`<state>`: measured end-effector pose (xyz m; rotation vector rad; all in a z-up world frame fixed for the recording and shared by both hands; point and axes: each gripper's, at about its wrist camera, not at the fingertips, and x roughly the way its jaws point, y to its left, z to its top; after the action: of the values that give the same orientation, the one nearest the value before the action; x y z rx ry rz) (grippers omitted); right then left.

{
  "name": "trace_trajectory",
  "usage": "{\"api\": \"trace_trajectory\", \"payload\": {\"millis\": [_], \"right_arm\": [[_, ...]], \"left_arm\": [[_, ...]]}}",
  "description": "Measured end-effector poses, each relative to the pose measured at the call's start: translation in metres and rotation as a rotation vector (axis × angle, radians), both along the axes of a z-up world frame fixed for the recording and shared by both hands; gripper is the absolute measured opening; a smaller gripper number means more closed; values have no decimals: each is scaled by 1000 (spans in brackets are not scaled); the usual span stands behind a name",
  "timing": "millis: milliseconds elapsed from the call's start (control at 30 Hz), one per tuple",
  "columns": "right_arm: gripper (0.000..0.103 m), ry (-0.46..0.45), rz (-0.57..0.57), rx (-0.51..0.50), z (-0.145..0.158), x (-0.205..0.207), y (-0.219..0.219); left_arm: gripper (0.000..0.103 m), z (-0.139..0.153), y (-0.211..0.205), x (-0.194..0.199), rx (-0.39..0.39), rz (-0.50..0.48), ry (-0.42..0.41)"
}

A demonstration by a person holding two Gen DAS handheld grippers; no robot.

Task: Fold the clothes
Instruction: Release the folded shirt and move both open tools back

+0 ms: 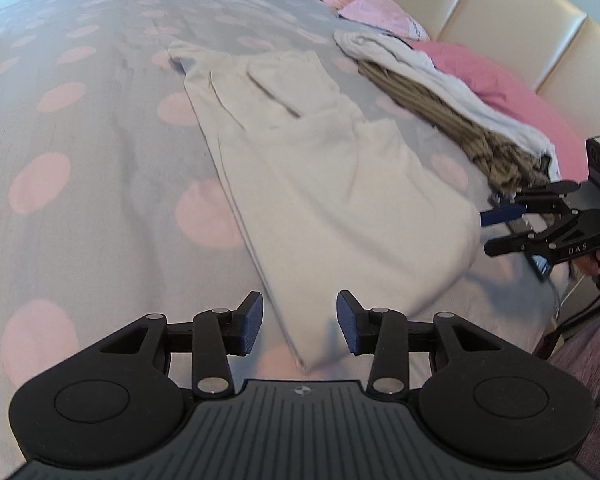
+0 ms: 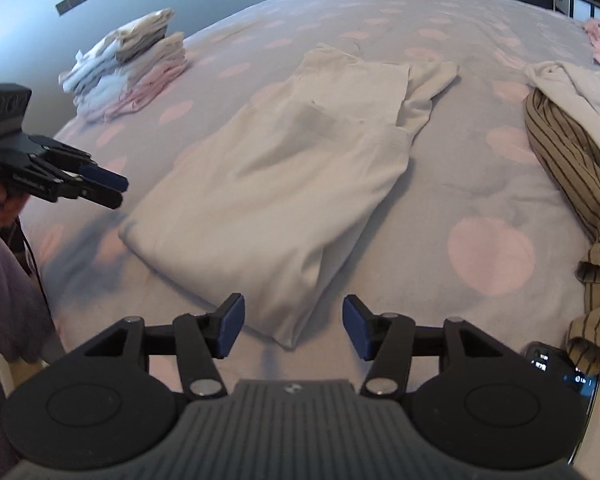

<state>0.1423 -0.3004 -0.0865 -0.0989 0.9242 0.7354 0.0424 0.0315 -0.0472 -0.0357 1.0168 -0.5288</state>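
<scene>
Garment [image 1: 320,184] on bed [image 1: 80,140], unfolded pile [image 1: 440,100] beside.

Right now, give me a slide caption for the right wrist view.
Open right gripper above a cream garment half folded on the dotted bedspread; folded stack behind.

I count two tongs [image 1: 300,322] [image 2: 293,326], one cream garment [image 2: 300,168] laid flat mid-bed [image 2: 440,208], one striped garment [image 2: 572,168], one folded stack [image 2: 136,76] at the far corner, one phone [image 2: 560,368], and two pink pillows [image 1: 500,80].
</scene>
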Motion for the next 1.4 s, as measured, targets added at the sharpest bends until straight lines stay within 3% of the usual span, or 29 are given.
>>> {"api": "trace_trajectory", "payload": {"millis": [233, 300, 433, 500, 667, 833, 1000, 1100, 1167, 1300, 1400], "right_arm": [[58, -42, 100, 35, -10, 14, 18], [57, -3, 126, 71, -14, 21, 21], [49, 164, 193, 150, -29, 22, 20], [42, 166, 198, 145, -32, 15, 15], [34, 199, 123, 171, -34, 10, -7], [28, 170, 49, 121, -32, -1, -6], [27, 133, -38, 21, -21, -14, 1], [33, 106, -53, -93, -17, -25, 6], [37, 89, -81, -117, -13, -29, 2], [42, 77, -210, -86, -3, -24, -12], [44, 82, -309, -20, 4, -19, -18]], "left_arm": [[38, -2, -16, -8, -29, 22, -2], [38, -4, -25, -5, -42, 27, 5], [38, -14, -41, -2, -39, 14, 30], [38, -22, -43, -2, -15, -1, 50], [27, -31, -36, 2, 8, -5, 80], [15, -31, -29, 0, 41, 18, 129], [15, -25, -24, -10, 74, 11, 122], [17, -20, -18, -19, 118, 15, 99], [22, -18, -13, -23, 163, 34, 76], [24, -12, 8, -25, 75, 104, 47], [32, -7, 16, -24, 4, 142, 31]]}}
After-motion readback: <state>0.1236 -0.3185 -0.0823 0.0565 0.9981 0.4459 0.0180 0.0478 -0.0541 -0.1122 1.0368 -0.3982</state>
